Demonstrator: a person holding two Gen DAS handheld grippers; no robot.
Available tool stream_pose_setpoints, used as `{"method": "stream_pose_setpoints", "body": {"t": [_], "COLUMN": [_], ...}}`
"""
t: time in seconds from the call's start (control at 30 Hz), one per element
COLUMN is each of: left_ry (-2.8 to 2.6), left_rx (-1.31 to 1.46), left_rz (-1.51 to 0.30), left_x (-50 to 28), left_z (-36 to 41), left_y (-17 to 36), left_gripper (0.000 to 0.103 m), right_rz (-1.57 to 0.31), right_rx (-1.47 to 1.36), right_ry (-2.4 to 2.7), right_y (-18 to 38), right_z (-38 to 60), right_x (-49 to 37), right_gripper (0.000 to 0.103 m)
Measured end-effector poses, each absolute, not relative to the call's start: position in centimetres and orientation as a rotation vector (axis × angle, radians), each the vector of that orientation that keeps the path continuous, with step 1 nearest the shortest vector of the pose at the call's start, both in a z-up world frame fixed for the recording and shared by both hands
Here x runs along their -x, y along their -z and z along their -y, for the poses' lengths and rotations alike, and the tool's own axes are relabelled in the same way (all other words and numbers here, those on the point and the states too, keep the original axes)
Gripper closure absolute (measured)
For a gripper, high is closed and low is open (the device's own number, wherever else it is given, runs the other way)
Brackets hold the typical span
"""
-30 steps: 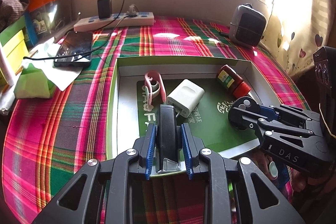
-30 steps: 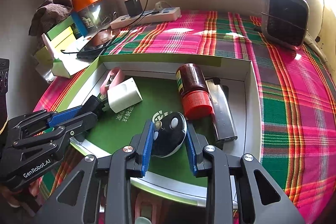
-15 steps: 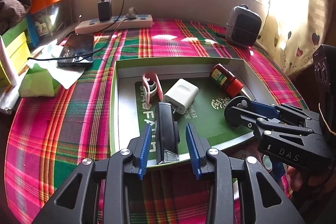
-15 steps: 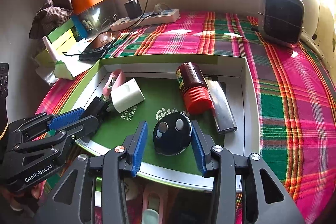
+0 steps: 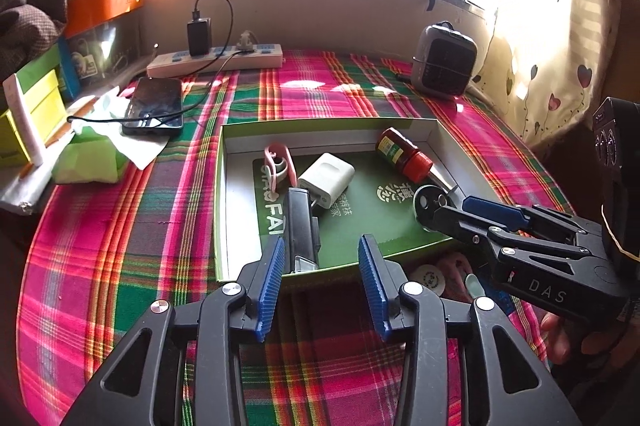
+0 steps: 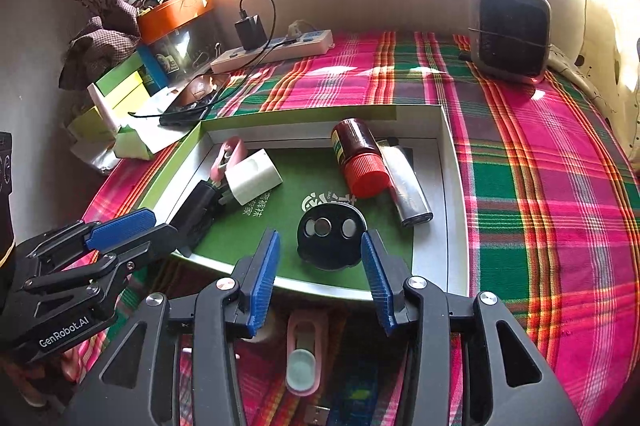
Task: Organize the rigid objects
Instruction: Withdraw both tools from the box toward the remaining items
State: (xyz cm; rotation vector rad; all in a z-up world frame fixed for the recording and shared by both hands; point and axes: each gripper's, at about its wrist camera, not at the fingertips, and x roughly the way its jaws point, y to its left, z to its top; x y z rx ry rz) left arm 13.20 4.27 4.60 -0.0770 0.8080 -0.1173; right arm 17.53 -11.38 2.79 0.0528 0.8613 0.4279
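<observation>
A shallow green-rimmed box (image 5: 219, 194) (image 6: 450, 186) lies on the plaid cloth. In it lie a black bar-shaped device (image 5: 301, 226) (image 6: 198, 206), a white charger (image 5: 327, 179) (image 6: 254, 176), a pink clip (image 5: 276, 162) (image 6: 229, 154), a red-capped bottle (image 5: 402, 153) (image 6: 358, 156), a silver lighter (image 6: 406, 184) and a round black disc (image 6: 331, 232) (image 5: 430, 204). My left gripper (image 5: 322, 276) (image 6: 132, 230) is open, pulled back just behind the black device. My right gripper (image 6: 320, 276) (image 5: 468, 212) is open, just behind the disc.
A phone (image 5: 155, 106) on a cable, a power strip (image 5: 216, 60) and a grey speaker (image 5: 444, 66) (image 6: 510, 30) lie behind the box. Green and yellow boxes (image 5: 36, 110) stand at the left. A pink item (image 6: 303, 358) and a small round white item (image 5: 430, 278) lie in front of the box.
Both grippers have opened and let go, the left of the black device, the right of the disc. Both have drawn back and up from the box.
</observation>
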Motion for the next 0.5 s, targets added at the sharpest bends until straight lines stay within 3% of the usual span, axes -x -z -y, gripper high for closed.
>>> {"method": "stream_pose_setpoints", "body": {"t": [0.5], "left_ry": [0.134], "left_rx": [0.073], "left_rz": [-0.781], "left_x": [-10.5], "left_z": [-3.6], "left_y": [-5.2], "left_gripper": [0.063], "right_rz": [-0.808], "right_rx": [-0.092], "right_ry": [-0.39], "right_y": [-4.4], "right_z": [13.5], "right_x": [-13.9], "right_gripper": [0.059]}}
